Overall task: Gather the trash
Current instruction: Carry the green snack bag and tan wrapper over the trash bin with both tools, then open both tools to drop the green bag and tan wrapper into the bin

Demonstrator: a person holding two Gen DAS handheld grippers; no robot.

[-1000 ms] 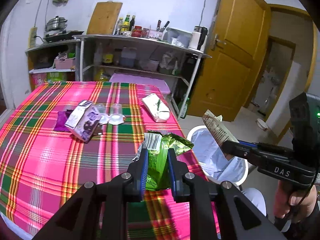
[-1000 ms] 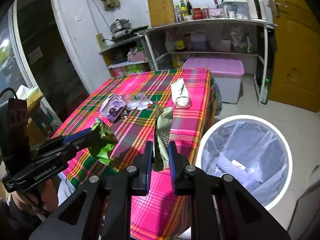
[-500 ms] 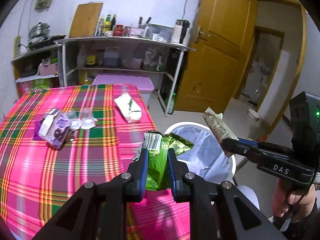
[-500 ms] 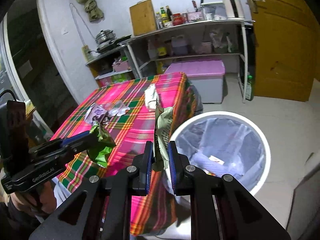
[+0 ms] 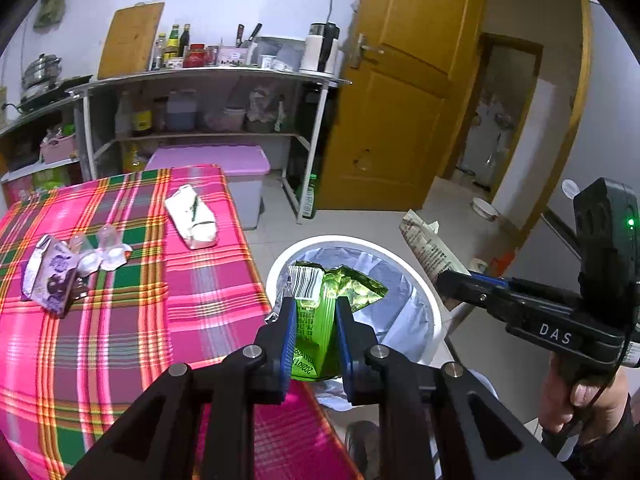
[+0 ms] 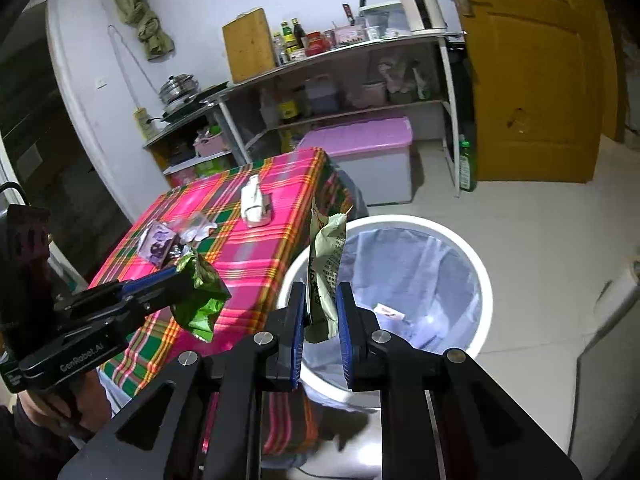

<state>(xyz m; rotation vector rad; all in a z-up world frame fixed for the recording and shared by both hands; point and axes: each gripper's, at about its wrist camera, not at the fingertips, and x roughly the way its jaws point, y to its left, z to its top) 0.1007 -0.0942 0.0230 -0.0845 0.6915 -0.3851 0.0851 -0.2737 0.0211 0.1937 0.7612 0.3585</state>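
Carry-to-bin step: left gripper (image 5: 316, 322) clamped on 1 green wrapper (image 5: 320, 320), right gripper (image 6: 320, 320) clamped on 1 pale wrapper (image 6: 324, 276), both near the white bin (image 6: 476, 264) beside the table (image 5: 120, 320); next, centre each over the opening and release.

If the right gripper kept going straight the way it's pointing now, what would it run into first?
Probably the white round trash bin with its pale plastic liner. The right gripper, shut on a pale green snack wrapper, points down toward the bin's open mouth; nothing else shows between, though depth is uncertain.
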